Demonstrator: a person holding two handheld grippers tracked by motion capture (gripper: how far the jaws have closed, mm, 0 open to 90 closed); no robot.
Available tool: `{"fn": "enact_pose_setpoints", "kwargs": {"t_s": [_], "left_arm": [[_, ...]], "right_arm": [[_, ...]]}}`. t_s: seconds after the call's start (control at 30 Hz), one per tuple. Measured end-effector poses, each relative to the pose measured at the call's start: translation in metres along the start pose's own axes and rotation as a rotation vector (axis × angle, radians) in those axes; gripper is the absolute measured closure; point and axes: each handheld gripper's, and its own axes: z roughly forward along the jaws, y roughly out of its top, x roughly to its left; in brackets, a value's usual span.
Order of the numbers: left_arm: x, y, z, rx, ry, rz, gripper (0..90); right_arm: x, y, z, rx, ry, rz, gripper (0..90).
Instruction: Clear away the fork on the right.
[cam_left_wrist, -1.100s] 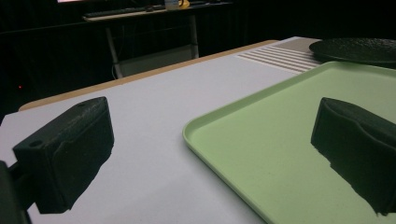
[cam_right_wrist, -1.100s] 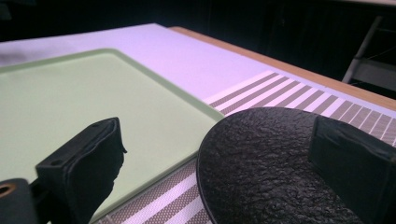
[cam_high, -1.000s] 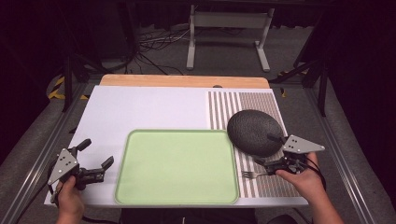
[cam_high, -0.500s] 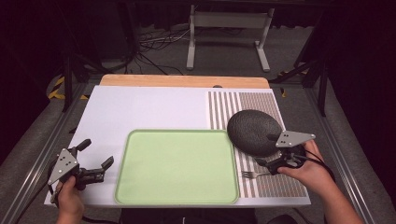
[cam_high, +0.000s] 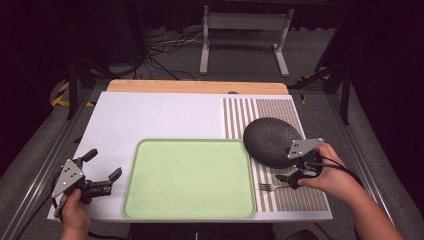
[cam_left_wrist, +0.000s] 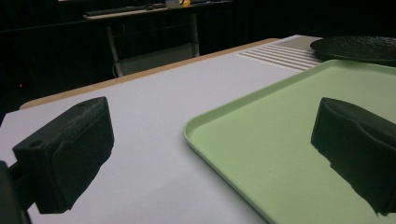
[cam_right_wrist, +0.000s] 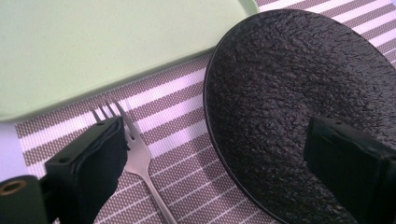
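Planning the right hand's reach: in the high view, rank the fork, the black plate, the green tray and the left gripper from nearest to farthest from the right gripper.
1. Fork, just left of the right gripper.
2. Black plate, just beyond it; close to the fork's rank.
3. Green tray, farther left.
4. Left gripper, across the tray.

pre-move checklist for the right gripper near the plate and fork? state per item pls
1. Right gripper jaws open: ok, wide apart and holding nothing in the right gripper view.
2. Fork reachable: ok, flat on the striped mat, tines toward the green tray.
3. Jaws straddle one target: not ok, one sits by the fork, the other over the black plate.
4. Tray free for placing: ok.
5. Left gripper out of the way: ok, open, left of the tray.
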Motion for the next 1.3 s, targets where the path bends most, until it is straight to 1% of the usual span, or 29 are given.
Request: {"fn": "enact_pose_setpoints", "kwargs": {"t_s": [0.03, 0.23, 0.3, 0.33, 0.4, 0.47, 0.5, 0.6, 0.67, 0.73, 0.83, 0.87, 0.93, 0.97, 1.0, 1.03, 1.07, 1.1, 1.13, 1.2, 1.27, 1.3], "left_arm": [[0.000, 0.000, 0.000, 0.000, 0.001, -0.001, 0.0], [0.000, 0.000, 0.000, 0.002, 0.002, -0.001, 0.0], [0.000, 0.000, 0.000, 0.001, 0.003, -0.004, 0.0], [0.000, 0.000, 0.000, 0.002, 0.004, -0.003, 0.0], [0.000, 0.000, 0.000, 0.002, 0.004, -0.003, 0.0], [0.000, 0.000, 0.000, 0.002, 0.004, -0.003, 0.0], [0.000, 0.000, 0.000, 0.003, 0.004, -0.002, 0.0], [0.000, 0.000, 0.000, 0.005, 0.005, -0.002, 0.0], [0.000, 0.000, 0.000, 0.004, 0.004, 0.000, 0.0], [0.000, 0.000, 0.000, 0.004, 0.005, 0.000, 0.0], [0.000, 0.000, 0.000, 0.007, 0.004, 0.000, 0.0], [0.000, 0.000, 0.000, 0.008, 0.004, 0.000, 0.0], [0.000, 0.000, 0.000, 0.006, 0.003, 0.000, 0.1], [0.000, 0.000, 0.000, 0.005, 0.004, -0.001, 0.1], [0.000, -0.001, 0.000, 0.004, 0.002, -0.001, 0.0], [0.000, -0.001, 0.000, 0.003, 0.001, -0.002, 0.0], [0.000, -0.001, 0.000, 0.004, 0.002, -0.002, 0.0], [0.000, -0.001, 0.000, 0.004, 0.002, -0.002, 0.0], [0.000, 0.000, 0.000, 0.005, 0.003, -0.001, 0.0], [0.000, 0.000, 0.000, 0.007, 0.002, 0.000, 0.0], [0.000, -0.001, 0.000, 0.006, 0.001, 0.000, 0.0], [0.000, 0.000, 0.000, 0.005, 0.000, 0.000, 0.0]], "right_arm": [[0.000, 0.000, 0.001, 0.014, 0.011, -0.010, 8.6], [0.000, 0.001, 0.005, 0.082, 0.041, -0.054, 8.9], [0.000, 0.002, 0.006, 0.103, 0.057, -0.058, 9.0], [0.000, 0.002, 0.007, 0.119, 0.060, -0.071, 9.1], [0.000, 0.003, 0.007, 0.126, 0.065, -0.078, 9.1], [0.001, 0.003, 0.008, 0.153, 0.069, -0.089, 9.3], [0.001, 0.002, 0.009, 0.154, 0.069, -0.089, 9.2], [0.002, 0.001, 0.010, 0.176, 0.090, -0.100, 9.2], [0.002, 0.000, 0.011, 0.197, 0.090, -0.110, 9.2], [0.003, -0.001, 0.012, 0.211, 0.092, -0.101, 9.2], [0.001, -0.001, 0.014, 0.229, 0.094, -0.110, 9.3], [0.001, -0.002, 0.014, 0.232, 0.103, -0.111, 9.6], [0.002, -0.003, 0.016, 0.245, 0.122, -0.114, 11.8], [0.002, -0.003, 0.016, 0.245, 0.122, -0.114, 11.8], [0.003, -0.003, 0.017, 0.246, 0.138, -0.122, 14.3], [0.004, -0.004, 0.019, 0.239, 0.159, -0.144, 19.5], [0.004, -0.005, 0.019, 0.249, 0.174, -0.153, 21.4], [0.004, -0.005, 0.021, 0.245, 0.186, -0.169, 21.8], [0.006, -0.005, 0.021, 0.258, 0.201, -0.170, 24.2], [0.008, -0.006, 0.023, 0.291, 0.233, -0.204, 30.1], [0.009, -0.006, 0.025, 0.307, 0.260, -0.220, 33.8], [0.010, -0.006, 0.027, 0.330, 0.272, -0.224, 36.5]]}}
